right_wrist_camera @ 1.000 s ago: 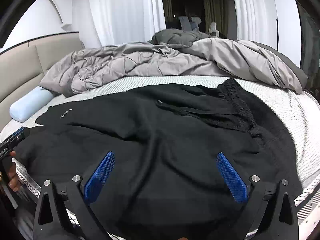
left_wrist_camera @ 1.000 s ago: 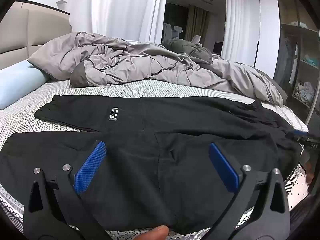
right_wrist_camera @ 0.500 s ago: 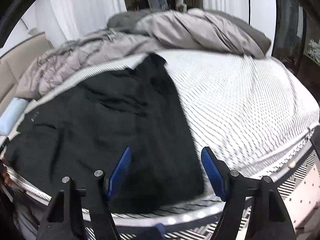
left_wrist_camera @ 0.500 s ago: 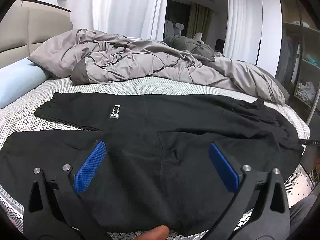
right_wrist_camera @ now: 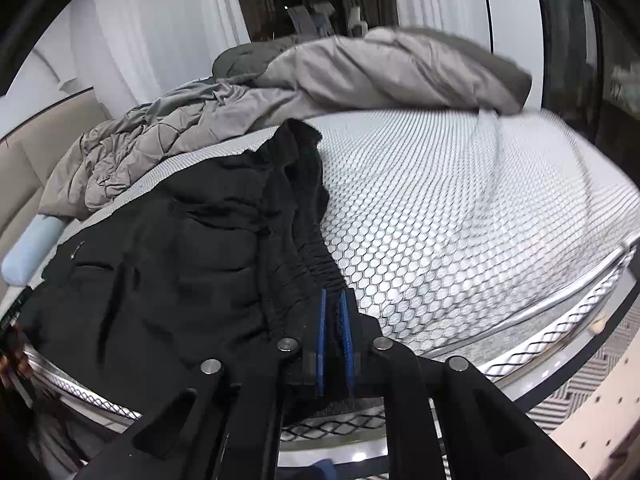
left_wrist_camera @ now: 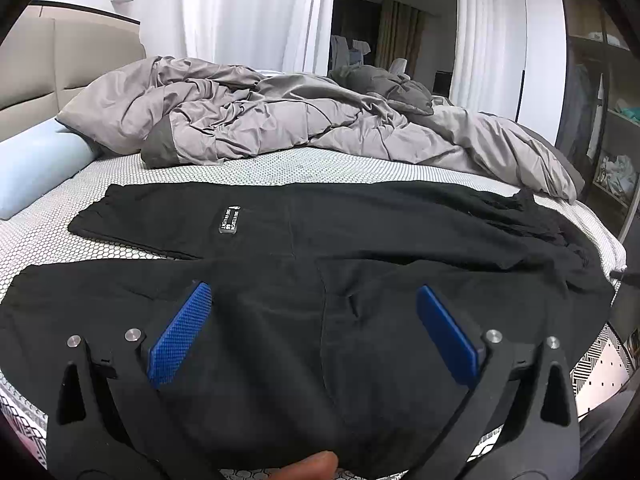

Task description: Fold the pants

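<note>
Right gripper (right_wrist_camera: 333, 312) pads pinched tight on waistband edge of black pants (right_wrist_camera: 160, 264) — near mattress edge. Left gripper (left_wrist_camera: 316, 312) spread wide, hovering over nearer leg. Pants flat across mattress (left_wrist_camera: 248, 168); grey duvet (left_wrist_camera: 280, 120) bunched at 12 o'clock.

left hand-held gripper (left_wrist_camera: 310, 334) | black frame | blue ribbed pads (left_wrist_camera: 180, 336) | silver screws

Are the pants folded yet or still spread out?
Spread: the pants lie flat, both legs apart on the bed.
</note>
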`<action>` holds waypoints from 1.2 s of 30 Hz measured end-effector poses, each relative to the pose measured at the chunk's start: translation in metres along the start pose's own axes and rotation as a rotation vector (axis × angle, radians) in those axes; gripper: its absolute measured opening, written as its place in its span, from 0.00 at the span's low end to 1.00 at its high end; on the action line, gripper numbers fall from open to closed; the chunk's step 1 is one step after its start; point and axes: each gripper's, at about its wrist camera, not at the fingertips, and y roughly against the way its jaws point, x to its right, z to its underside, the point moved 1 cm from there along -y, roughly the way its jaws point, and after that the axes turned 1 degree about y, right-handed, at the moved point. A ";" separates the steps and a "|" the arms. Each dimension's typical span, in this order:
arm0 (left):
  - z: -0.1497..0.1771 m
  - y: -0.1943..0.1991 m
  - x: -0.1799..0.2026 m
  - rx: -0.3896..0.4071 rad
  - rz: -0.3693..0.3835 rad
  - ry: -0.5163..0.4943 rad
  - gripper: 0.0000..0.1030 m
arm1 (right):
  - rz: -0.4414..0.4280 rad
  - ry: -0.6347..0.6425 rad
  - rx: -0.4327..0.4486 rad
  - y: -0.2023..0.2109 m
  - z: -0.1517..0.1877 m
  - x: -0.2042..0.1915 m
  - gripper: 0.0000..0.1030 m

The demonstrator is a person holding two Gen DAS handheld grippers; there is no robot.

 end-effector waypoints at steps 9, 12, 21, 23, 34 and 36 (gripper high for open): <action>-0.002 0.000 -0.008 -0.013 -0.026 0.013 0.99 | -0.045 -0.053 0.009 -0.012 -0.036 -0.005 0.54; -0.004 0.000 -0.015 -0.008 -0.040 0.023 0.99 | -0.118 -0.027 0.035 -0.022 -0.072 -0.027 0.54; -0.035 -0.014 -0.077 -0.021 -0.120 0.097 0.99 | -0.138 0.028 -0.164 -0.145 -0.151 -0.063 0.54; -0.031 -0.020 -0.105 -0.073 -0.084 0.217 0.99 | -0.110 0.022 -0.218 -0.172 -0.157 -0.065 0.52; -0.021 -0.034 -0.137 -0.083 -0.162 0.246 0.99 | 0.200 0.042 -0.068 -0.198 -0.232 -0.056 0.06; -0.021 -0.033 -0.143 -0.083 -0.159 0.269 0.99 | 0.228 -0.025 -0.156 -0.213 -0.234 -0.043 0.09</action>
